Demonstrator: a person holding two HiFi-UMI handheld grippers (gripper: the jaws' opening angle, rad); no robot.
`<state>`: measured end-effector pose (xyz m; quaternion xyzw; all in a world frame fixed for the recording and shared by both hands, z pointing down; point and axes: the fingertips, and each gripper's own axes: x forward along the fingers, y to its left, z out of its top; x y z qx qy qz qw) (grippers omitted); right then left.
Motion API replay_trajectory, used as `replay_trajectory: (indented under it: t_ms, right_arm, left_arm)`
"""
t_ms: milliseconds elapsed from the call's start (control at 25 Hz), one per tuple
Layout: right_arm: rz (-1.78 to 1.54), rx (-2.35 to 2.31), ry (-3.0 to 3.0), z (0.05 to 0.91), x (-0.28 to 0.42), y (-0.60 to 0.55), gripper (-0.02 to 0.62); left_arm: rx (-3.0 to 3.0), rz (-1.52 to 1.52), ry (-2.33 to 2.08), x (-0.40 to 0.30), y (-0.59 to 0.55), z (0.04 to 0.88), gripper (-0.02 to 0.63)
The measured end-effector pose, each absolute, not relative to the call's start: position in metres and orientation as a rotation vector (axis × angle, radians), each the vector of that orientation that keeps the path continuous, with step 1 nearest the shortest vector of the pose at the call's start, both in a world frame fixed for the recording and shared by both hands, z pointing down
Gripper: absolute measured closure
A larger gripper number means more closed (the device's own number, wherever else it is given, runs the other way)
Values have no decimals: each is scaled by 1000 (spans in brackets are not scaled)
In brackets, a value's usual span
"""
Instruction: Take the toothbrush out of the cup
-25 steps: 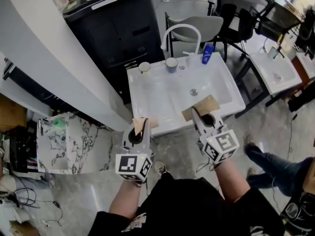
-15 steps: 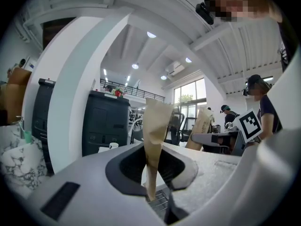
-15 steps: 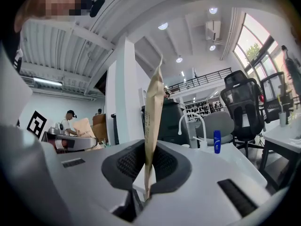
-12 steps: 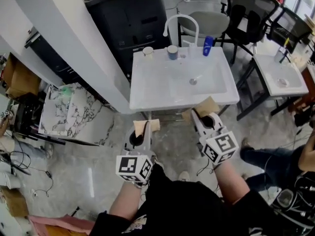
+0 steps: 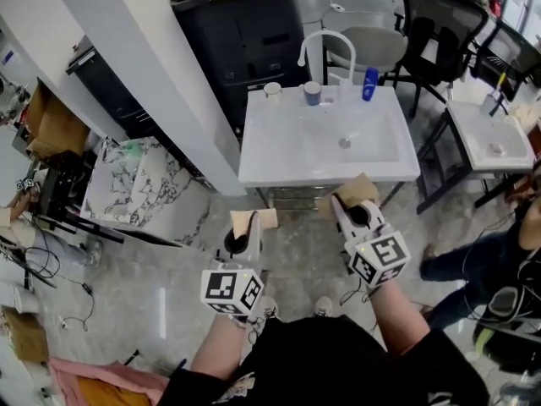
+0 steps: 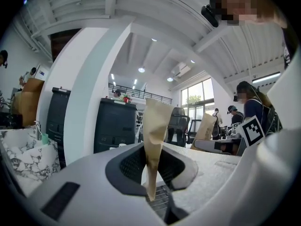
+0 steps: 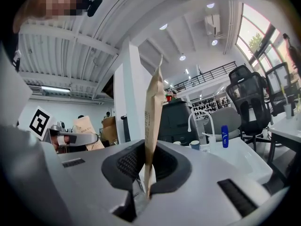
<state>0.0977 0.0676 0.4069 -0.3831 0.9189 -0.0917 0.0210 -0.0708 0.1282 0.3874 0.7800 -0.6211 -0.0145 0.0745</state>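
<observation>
A white sink with a curved tap stands ahead of me. On its back rim are a pale cup, a blue cup and a blue bottle. No toothbrush can be made out at this distance. My left gripper and right gripper hover level over the floor, short of the sink's front edge. Each has its brown-covered fingers pressed together with nothing between them. The right gripper view looks past the right gripper to the tap, the blue cup and the bottle.
A black cabinet stands behind the sink, a white column to its left. A marble-patterned table is at the left, black chairs and a second sink at the right. A person stands at the right.
Both grippers have drawn back from the sink's front edge; they now hang over the floor in front of it. The sink looks smaller and farther away. Their fingers stay pressed together.
</observation>
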Motion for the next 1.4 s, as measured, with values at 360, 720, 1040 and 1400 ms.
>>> replay_trajectory:
  t_ms: [360, 720, 1040, 1400]
  right_arm:
    - [-276, -1303, 2808, 407, 64, 92, 569]
    - [-233, -1464, 2747, 396, 53, 114, 569]
    - [-251, -1517, 2736, 397, 42, 129, 569]
    - [-242, -1516, 2733, 395, 40, 142, 569]
  left_arm:
    - [2424, -66, -1753, -102, 136, 386, 561]
    - [2512, -85, -1619, -120, 142, 379, 561]
    - [2527, -87, -1561, -132, 147, 380, 561]
    - [2532, -97, -1554, -131, 160, 377, 561]
